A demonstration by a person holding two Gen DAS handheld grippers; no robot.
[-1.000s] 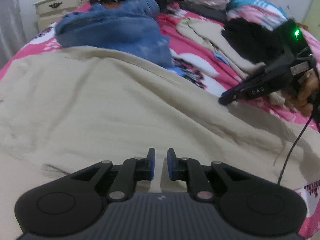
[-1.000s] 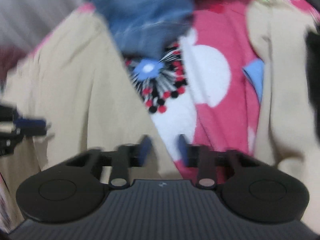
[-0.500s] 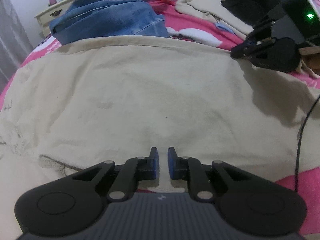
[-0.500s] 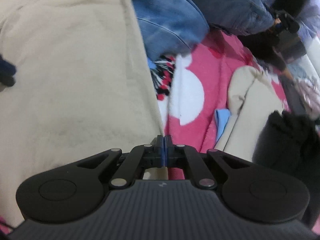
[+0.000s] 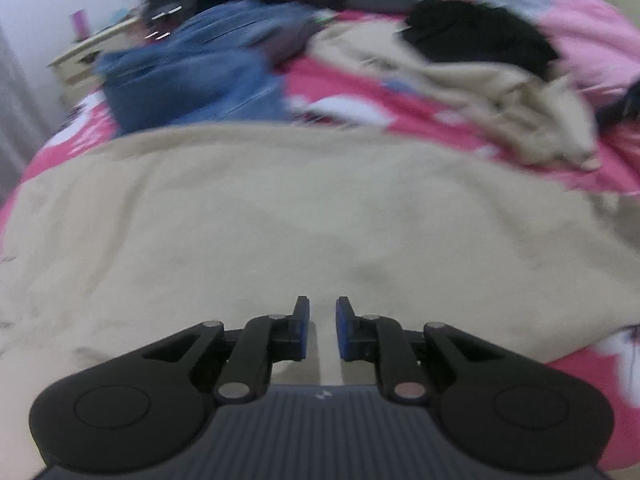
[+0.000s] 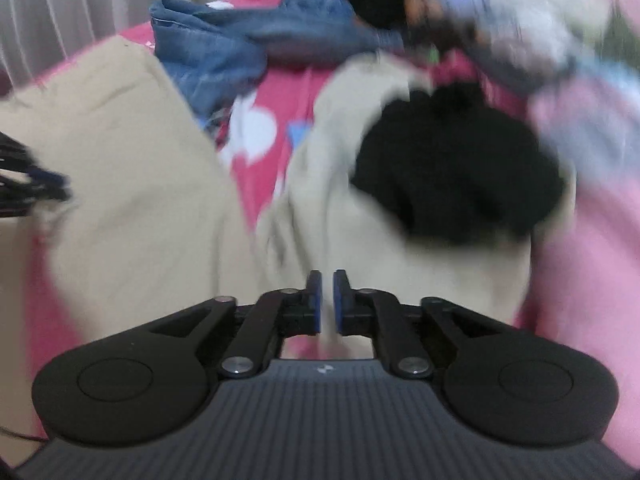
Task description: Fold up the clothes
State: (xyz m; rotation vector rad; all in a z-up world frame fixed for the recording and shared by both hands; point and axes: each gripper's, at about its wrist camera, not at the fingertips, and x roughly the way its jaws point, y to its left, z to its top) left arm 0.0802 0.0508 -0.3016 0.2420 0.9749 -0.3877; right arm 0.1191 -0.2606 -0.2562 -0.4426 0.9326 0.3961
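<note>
Care is needed: left hand-held gripper (image 5: 322, 328) and right hand-held gripper (image 6: 327, 302), both slightly open and holding nothing, should pinch the beige cloth (image 5: 280, 220) only at its edge.

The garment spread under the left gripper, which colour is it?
Beige garment, clearest in the left wrist view.

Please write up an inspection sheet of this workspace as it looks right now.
Surface: bed with pink patterned cover, largely covered with clothes.
Job's things: beige garment spread flat in front of the left gripper.
Clutter: blue jeans, black garment on a crumpled beige garment, blurred pile behind.
Grippers: left gripper slightly open over the beige garment; right gripper with a narrow gap, nothing clearly held.
Cables: nothing seen.
Surroundings: cream nightstand, grey curtain.
</note>
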